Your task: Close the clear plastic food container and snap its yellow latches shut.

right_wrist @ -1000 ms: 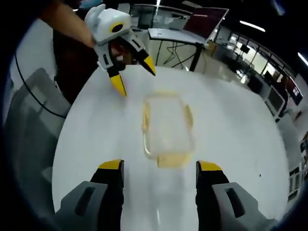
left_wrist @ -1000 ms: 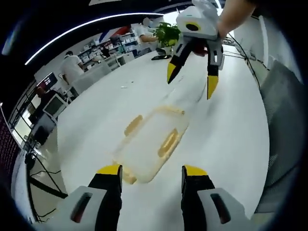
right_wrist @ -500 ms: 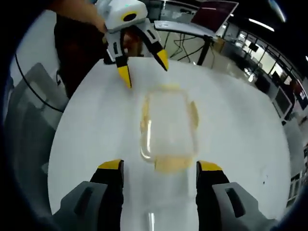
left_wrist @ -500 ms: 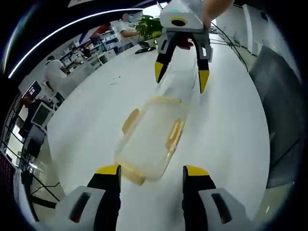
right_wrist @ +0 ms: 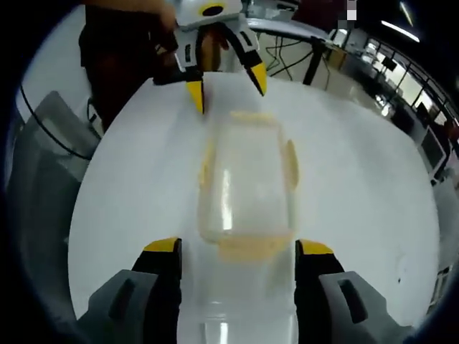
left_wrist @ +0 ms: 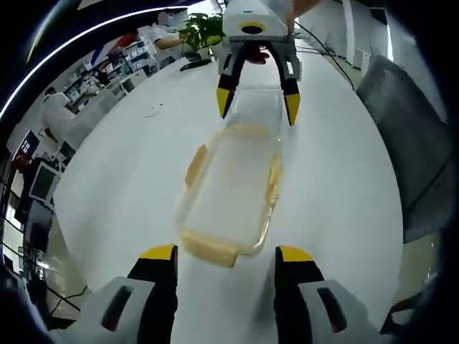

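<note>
A clear plastic food container (left_wrist: 229,190) lies lengthwise on the round white table (left_wrist: 122,179), with yellow latches (left_wrist: 196,165) along its sides and ends. My left gripper (left_wrist: 226,254) stands open at its near end, jaws straddling the end latch (left_wrist: 210,249). Facing it at the far end hangs my open right gripper (left_wrist: 256,106). From the right gripper view, the container (right_wrist: 247,183) runs away from my open right gripper (right_wrist: 239,247), whose jaws flank the near yellow latch (right_wrist: 251,247). My left gripper (right_wrist: 226,86) stands open over the far end. Whether the latches are snapped I cannot tell.
A grey chair (left_wrist: 409,143) stands close beside the table, also visible as the grey chair (right_wrist: 43,150). A person's dark torso (right_wrist: 122,50) is behind the left gripper. Desks, monitors, a plant (left_wrist: 201,29) and people fill the background beyond the table edge.
Both grippers have closed in on the container from opposite ends, and now each one's jaws straddle an end. The container has stayed in place. Both stayed open.
</note>
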